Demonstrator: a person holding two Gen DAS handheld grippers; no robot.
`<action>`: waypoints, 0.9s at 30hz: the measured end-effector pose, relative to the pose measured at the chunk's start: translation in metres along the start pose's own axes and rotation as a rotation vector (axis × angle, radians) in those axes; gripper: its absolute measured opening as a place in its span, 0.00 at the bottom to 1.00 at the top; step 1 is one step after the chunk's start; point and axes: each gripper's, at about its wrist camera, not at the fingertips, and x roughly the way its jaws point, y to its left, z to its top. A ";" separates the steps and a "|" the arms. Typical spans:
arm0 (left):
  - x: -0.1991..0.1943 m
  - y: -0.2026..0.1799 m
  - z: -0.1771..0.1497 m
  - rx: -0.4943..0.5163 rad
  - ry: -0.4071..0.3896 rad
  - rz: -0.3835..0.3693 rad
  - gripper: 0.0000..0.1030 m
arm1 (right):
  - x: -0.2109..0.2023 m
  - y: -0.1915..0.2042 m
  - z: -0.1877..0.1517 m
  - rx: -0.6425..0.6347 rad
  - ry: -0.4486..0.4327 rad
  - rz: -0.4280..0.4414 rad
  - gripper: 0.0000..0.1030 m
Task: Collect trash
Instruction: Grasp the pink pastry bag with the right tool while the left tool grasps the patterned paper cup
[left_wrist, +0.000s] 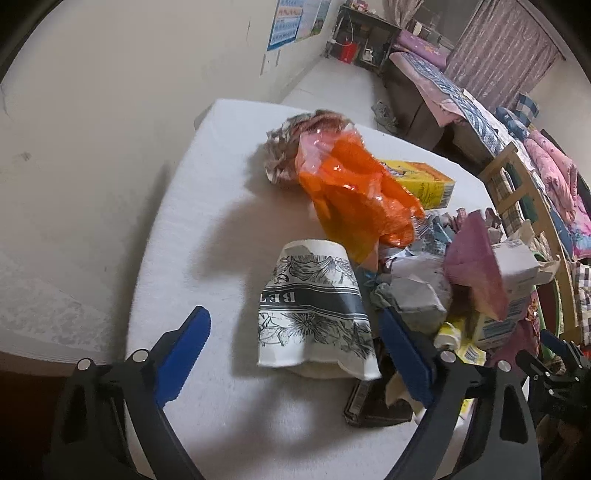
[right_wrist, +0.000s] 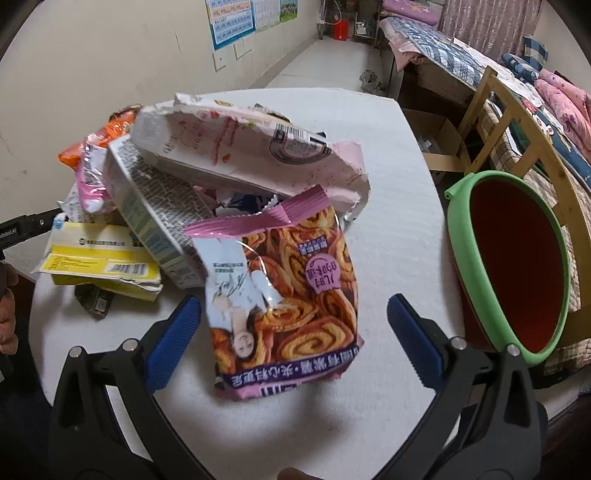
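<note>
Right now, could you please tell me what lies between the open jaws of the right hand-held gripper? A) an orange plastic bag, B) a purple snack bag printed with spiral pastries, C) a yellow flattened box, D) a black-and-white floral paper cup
B: in the right wrist view the purple snack bag lies on the white table between the blue pads of the right hand-held gripper, untouched by either.

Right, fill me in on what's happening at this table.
A person is clearing trash off the white table with a pair of tongs in each hand. The left tongs stand open around a crushed black-and-white paper cup. The right tongs stand open around a purple snack bag. Neither is gripped yet. A green-rimmed bin waits alongside.
</note>
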 end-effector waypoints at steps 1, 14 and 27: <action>0.004 0.001 0.001 -0.004 0.006 -0.011 0.85 | 0.002 -0.001 0.000 -0.002 0.003 -0.002 0.97; 0.039 0.001 0.011 0.035 0.093 -0.018 0.81 | 0.027 -0.003 0.001 0.006 0.052 0.007 0.93; 0.016 -0.008 -0.007 0.045 0.048 0.012 0.53 | 0.012 -0.009 -0.003 0.012 0.039 0.038 0.53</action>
